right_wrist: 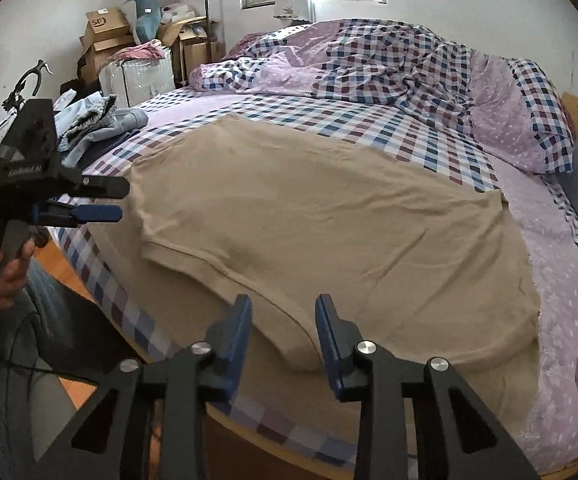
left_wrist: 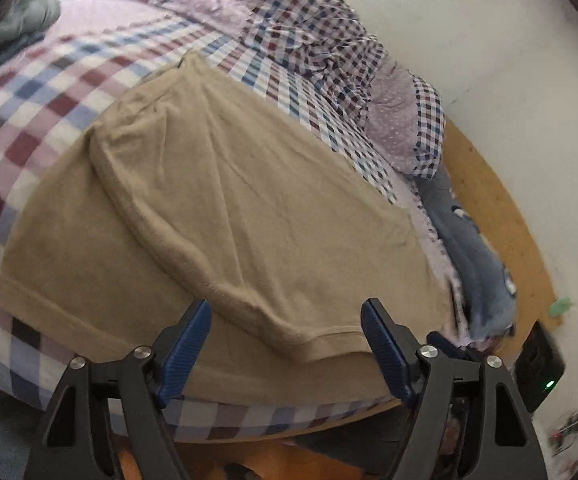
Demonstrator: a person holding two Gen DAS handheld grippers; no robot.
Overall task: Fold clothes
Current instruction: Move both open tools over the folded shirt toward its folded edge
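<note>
The tan shirt [right_wrist: 329, 232] lies flat on the bed [right_wrist: 281, 108], with one side already folded over. My left gripper [left_wrist: 287, 320] and right gripper [right_wrist: 283, 312] both hang above its near edge, jaws spread, holding nothing. I think more folds are left.

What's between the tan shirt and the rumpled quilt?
Only bare checked sheet separates the tan shirt from the rumpled quilt, clearest in the right wrist view.
</note>
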